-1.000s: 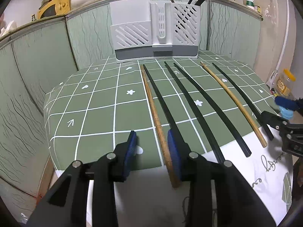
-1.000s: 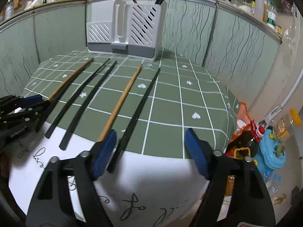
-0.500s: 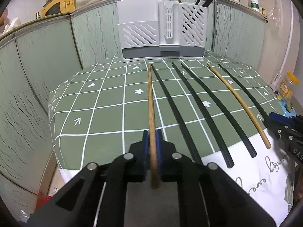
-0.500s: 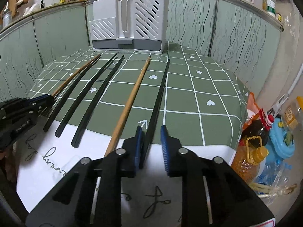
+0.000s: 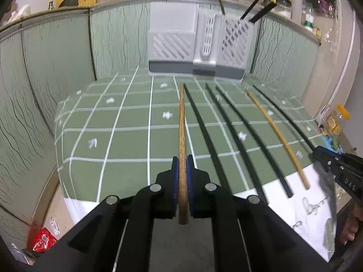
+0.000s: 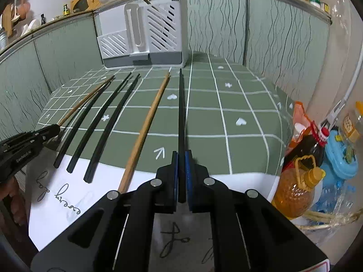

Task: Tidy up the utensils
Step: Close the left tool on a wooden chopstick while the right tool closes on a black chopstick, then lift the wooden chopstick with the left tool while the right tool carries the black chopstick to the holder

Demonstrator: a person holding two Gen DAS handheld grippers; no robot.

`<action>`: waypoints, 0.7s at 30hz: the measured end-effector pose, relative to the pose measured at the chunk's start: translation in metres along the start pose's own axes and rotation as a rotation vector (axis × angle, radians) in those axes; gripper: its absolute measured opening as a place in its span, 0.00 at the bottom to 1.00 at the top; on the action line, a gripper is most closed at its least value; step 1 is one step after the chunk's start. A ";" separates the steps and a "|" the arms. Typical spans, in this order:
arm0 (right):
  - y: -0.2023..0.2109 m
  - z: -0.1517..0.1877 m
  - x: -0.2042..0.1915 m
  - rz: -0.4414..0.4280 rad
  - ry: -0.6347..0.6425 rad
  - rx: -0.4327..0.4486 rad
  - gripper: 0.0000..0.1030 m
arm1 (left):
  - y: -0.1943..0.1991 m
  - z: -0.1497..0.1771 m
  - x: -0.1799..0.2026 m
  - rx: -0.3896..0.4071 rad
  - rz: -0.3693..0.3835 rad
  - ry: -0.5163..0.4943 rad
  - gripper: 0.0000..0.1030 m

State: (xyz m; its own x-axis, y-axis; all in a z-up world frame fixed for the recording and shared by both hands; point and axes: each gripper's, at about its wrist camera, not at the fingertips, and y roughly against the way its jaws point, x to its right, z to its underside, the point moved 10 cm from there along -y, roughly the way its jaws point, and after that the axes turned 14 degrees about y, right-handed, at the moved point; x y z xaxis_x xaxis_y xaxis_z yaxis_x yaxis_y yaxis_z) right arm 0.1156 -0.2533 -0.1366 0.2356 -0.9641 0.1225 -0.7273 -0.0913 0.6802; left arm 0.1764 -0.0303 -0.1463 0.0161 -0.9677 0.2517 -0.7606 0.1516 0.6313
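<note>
My left gripper (image 5: 182, 158) is shut on a wooden chopstick (image 5: 182, 127) and holds it pointing at the grey utensil holder (image 5: 199, 45) at the back. My right gripper (image 6: 180, 153) is shut on a black chopstick (image 6: 181, 113), also aimed toward the holder (image 6: 145, 36). Between them, three black chopsticks (image 5: 229, 131) and one wooden chopstick (image 5: 276, 136) lie side by side on the green checked cloth (image 5: 127, 136). The right gripper shows at the right edge of the left wrist view (image 5: 317, 153). The holder's right slot has a few chopsticks standing in it.
Green wavy-pattern panels (image 5: 56, 68) wall the table on the left, back and right. An oil bottle (image 6: 295, 192) and a blue container (image 6: 342, 158) stand off the table's right edge. White paper (image 6: 68, 195) covers the near edge.
Both grippers went from open around a chopstick to shut on it, then lifted the near ends. The view now sits closer to the holder.
</note>
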 end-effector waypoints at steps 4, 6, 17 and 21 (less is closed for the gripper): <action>0.012 -0.009 0.002 -0.007 0.007 0.019 0.06 | 0.019 -0.015 0.002 0.038 0.019 0.001 0.06; 0.017 -0.013 0.003 -0.013 0.010 0.027 0.06 | 0.026 -0.020 0.002 0.043 0.023 0.002 0.06; 0.053 -0.049 0.012 -0.018 0.020 0.095 0.06 | 0.060 -0.052 0.002 0.084 0.068 0.005 0.06; 0.065 -0.068 0.016 -0.012 0.023 0.130 0.06 | 0.074 -0.067 0.006 0.105 0.088 0.006 0.06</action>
State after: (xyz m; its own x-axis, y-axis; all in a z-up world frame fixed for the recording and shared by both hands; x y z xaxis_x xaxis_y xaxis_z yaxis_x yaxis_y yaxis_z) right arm 0.1157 -0.2574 -0.0415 0.2588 -0.9569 0.1322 -0.8012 -0.1362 0.5827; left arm 0.1639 -0.0111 -0.0491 -0.0499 -0.9503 0.3074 -0.8227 0.2136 0.5268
